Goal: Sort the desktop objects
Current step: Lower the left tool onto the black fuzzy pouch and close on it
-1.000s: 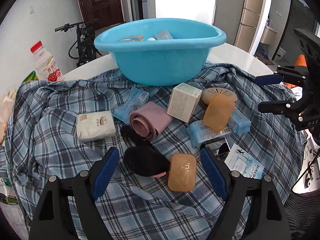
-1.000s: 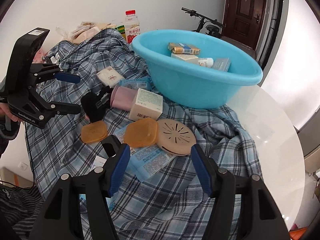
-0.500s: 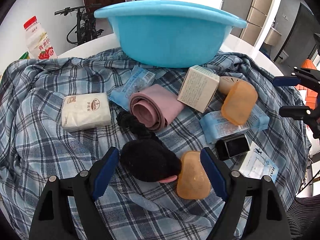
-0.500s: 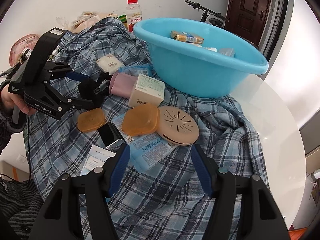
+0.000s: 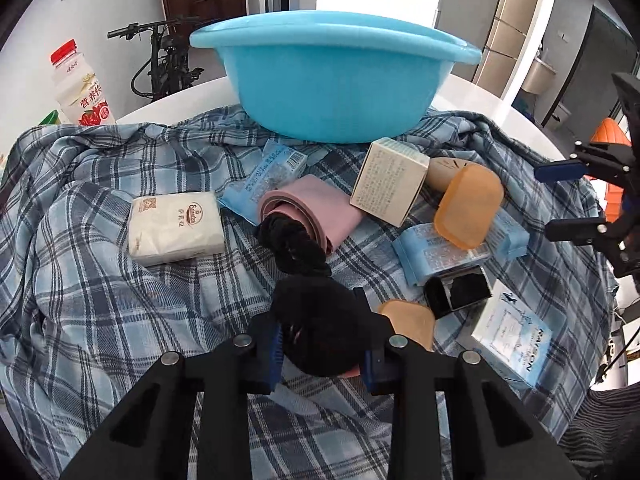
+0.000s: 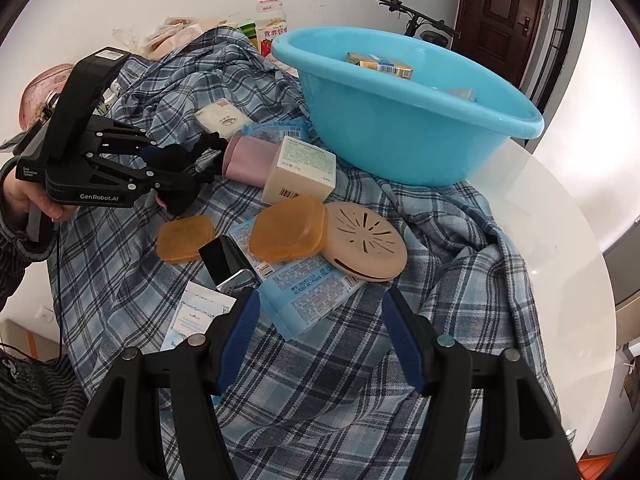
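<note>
A black fuzzy bundle (image 5: 316, 320) with a pink edge lies on the plaid cloth (image 5: 100, 280), and my left gripper (image 5: 320, 346) is closing tight on it, both blue pads pressing its sides. The right wrist view shows the same grip, left gripper (image 6: 168, 168) on the black bundle (image 6: 180, 178), held by a hand. The blue basin (image 5: 336, 80) stands behind, with a few packets inside (image 6: 380, 64). My right gripper (image 6: 322, 312) hangs open above a blue packet (image 6: 312, 292), touching nothing.
On the cloth lie a white tissue pack (image 5: 176, 228), a pink roll (image 5: 312, 212), a cream box (image 5: 388, 180), two orange soap cases (image 5: 468, 208) (image 5: 408, 320), a tan round lid (image 6: 364, 240), a black box (image 5: 460, 290) and a leaflet (image 5: 512, 332). A milk bottle (image 5: 80, 88) stands far left.
My left gripper sank toward the black bundle and its jaws went from wide open to shut on it. The right gripper stayed open and almost still.
</note>
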The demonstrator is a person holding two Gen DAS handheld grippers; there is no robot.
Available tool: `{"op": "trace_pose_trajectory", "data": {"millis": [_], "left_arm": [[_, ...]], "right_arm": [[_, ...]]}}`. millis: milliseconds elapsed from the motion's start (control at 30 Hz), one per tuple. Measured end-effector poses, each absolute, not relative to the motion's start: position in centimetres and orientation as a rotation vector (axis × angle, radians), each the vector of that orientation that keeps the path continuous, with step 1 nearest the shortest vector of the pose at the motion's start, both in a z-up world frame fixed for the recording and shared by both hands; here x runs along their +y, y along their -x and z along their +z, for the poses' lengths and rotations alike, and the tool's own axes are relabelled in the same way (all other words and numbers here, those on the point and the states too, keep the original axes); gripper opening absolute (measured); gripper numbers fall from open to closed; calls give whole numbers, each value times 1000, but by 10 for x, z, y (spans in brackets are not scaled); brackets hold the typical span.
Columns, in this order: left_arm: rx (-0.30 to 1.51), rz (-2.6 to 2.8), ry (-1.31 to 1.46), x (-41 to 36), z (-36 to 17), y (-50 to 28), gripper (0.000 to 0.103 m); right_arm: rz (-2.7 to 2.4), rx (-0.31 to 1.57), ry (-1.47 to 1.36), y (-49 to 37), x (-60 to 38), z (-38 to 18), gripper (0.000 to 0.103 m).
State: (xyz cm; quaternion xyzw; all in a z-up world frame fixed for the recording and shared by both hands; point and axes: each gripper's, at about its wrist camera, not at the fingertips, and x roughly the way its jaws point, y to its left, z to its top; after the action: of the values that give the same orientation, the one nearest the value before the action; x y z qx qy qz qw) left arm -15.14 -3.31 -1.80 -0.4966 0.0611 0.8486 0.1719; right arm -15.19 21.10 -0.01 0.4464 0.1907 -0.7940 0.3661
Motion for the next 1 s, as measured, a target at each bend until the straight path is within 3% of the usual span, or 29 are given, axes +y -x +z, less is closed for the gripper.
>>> {"op": "trace_pose_trajectory", "data": {"millis": [533, 1000], "left_arm": [[188, 2383, 1342, -8, 0, 117, 34], [219, 2204, 1244, 61, 13, 96, 34]], "right_arm": [[-2013, 516, -1148, 139, 209, -8, 62], [-2065, 561, -1187, 123, 252, -26, 62]]}}
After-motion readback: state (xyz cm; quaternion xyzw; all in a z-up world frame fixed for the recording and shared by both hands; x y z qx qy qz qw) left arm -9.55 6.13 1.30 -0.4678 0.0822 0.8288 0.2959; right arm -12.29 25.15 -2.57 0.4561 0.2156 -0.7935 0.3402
